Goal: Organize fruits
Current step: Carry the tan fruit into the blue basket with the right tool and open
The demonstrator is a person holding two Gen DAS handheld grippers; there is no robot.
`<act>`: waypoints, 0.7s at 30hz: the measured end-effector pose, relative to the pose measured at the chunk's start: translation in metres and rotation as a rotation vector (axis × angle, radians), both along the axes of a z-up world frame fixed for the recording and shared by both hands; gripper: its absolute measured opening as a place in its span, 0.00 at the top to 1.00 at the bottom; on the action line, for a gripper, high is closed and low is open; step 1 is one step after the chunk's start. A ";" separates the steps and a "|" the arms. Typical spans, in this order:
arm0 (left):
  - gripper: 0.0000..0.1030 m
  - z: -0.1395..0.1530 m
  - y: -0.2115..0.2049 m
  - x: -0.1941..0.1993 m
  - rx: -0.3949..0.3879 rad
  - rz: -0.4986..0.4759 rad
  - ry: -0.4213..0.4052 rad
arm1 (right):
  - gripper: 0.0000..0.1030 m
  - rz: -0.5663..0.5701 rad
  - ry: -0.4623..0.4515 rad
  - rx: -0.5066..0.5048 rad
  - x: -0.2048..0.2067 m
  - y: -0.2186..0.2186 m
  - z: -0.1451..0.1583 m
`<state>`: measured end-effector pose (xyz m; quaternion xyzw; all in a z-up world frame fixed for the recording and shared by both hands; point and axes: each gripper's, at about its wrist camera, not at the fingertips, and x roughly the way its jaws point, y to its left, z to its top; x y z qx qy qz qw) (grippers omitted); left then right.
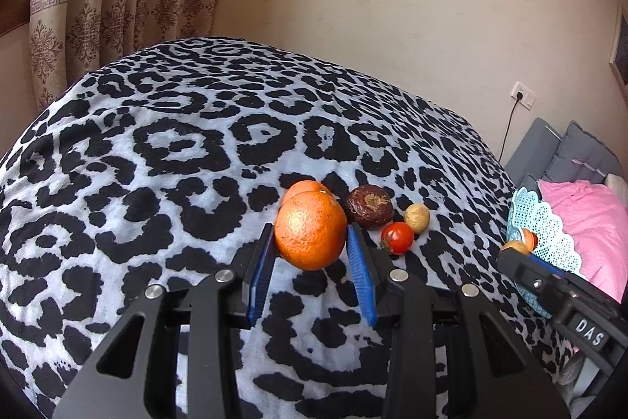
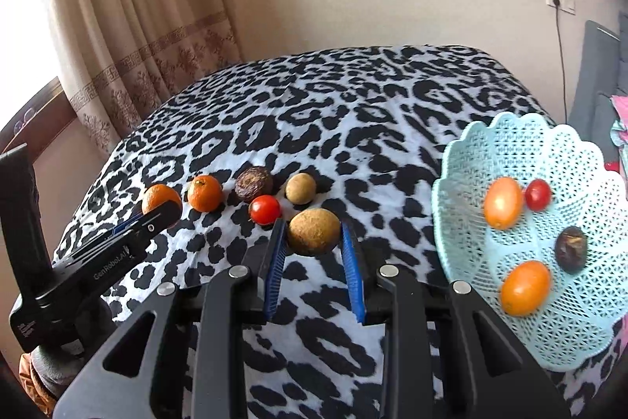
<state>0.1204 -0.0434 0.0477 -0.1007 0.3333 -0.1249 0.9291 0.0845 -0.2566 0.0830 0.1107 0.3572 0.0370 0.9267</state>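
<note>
A leopard-print cloth point(image 2: 353, 112) covers the surface; everything else is placed relative to the pale blue lattice basket point(image 2: 510, 144) at its right edge. Well to the basket's left, the left gripper point(image 1: 310, 246) clamps a large orange point(image 1: 310, 230) between its blue pads, jaws only as far apart as the fruit is wide. Nearer the basket, the right gripper point(image 2: 314, 250) pinches a brown round fruit point(image 2: 314, 231), narrowly parted. Left of it on the cloth lie a second orange point(image 2: 205, 193), a dark wrinkled fruit point(image 2: 253, 184), a small tan fruit point(image 2: 300, 188) and a red tomato point(image 2: 265, 209).
</note>
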 end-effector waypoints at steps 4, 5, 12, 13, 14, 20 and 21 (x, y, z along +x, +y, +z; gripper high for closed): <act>0.64 0.001 -0.002 -0.002 -0.001 -0.017 -0.009 | 0.72 -0.034 -0.018 0.001 -0.010 -0.012 0.007; 0.64 0.002 -0.003 -0.002 -0.002 -0.021 -0.011 | 0.72 -0.044 -0.023 0.000 -0.012 -0.015 0.009; 0.64 0.003 -0.007 -0.005 -0.002 -0.041 -0.011 | 0.72 -0.129 -0.045 0.013 -0.029 -0.046 0.018; 0.64 0.003 -0.007 -0.005 -0.003 -0.042 -0.011 | 0.72 -0.149 -0.048 0.016 -0.032 -0.053 0.019; 0.64 0.003 -0.007 -0.005 -0.003 -0.042 -0.011 | 0.72 -0.163 -0.049 0.018 -0.035 -0.058 0.019; 0.64 0.003 -0.008 -0.005 -0.003 -0.042 -0.011 | 0.72 -0.240 -0.046 0.022 -0.051 -0.088 0.019; 0.64 0.003 -0.008 -0.005 -0.003 -0.041 -0.010 | 0.72 -0.252 -0.043 0.020 -0.054 -0.092 0.019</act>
